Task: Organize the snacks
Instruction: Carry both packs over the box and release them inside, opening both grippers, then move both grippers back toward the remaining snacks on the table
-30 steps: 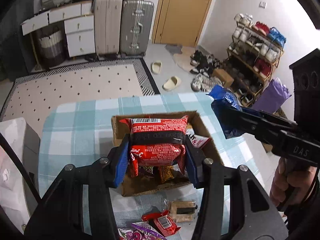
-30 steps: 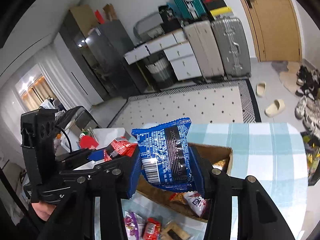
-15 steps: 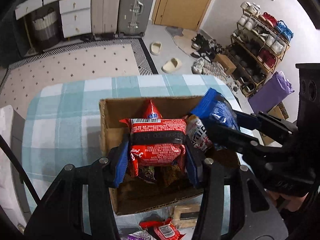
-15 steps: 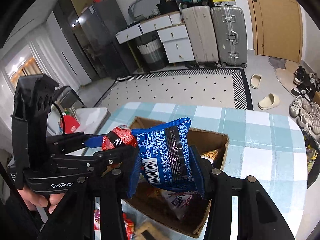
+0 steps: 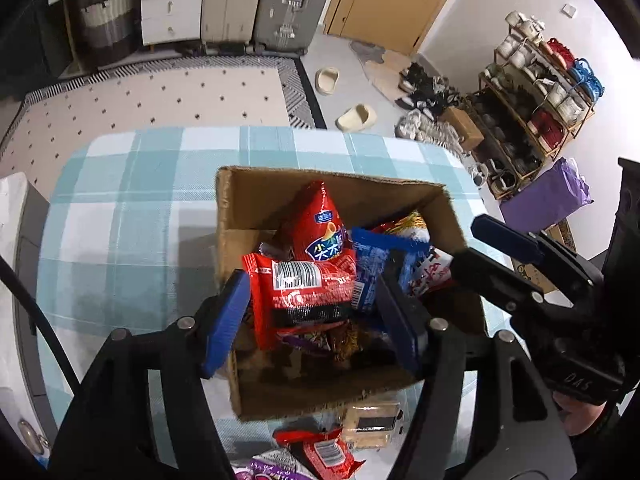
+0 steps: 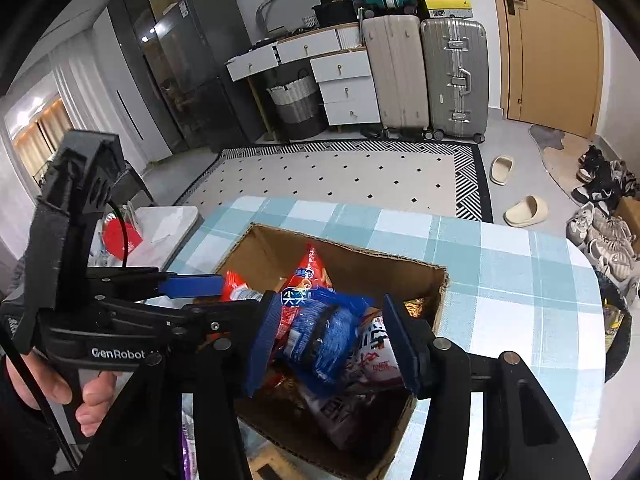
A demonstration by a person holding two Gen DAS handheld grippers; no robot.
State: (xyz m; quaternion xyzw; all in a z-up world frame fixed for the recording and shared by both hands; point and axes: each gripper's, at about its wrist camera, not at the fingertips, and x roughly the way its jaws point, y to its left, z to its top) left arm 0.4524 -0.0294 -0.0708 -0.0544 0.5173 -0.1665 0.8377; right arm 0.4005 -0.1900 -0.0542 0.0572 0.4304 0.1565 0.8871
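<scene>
Here, in your left wrist view, your left tongs [image 5: 312,320] hang over the open cardboard box [image 5: 256,208], which sits on the checked worktop [image 5: 132,216] nearer its right edge than its left. The jaws have just been opening; the red packet [image 5: 300,296] lies between the blue pads, and the pads stand clear of it on both sides, so it is released and rests on the heap of snacks inside the box. A tall red bag [image 5: 320,220] stands up behind it against the far wall of the box. Just right of the red packet lies the blue packet [image 5: 372,264], also in the box. Your right tongs [image 5: 504,256] reach in over the box's right wall. On the worktop by the near edge, outside the box, lie a small red packet [image 5: 324,452] and a pale wrapped biscuit [image 5: 372,420].

In your right wrist view, your right tongs [image 6: 332,340] are over the same box [image 6: 360,260]. Their jaws have just been opening too; the blue packet [image 6: 324,336] sits between the pads, with a gap showing on the right side, and it lies loose on the pile. A white and red packet [image 6: 376,356] lies under its right edge. Your left tongs [image 6: 192,284] come in from the left over the box's left wall, with your hand [image 6: 80,392] on the grip.
</scene>
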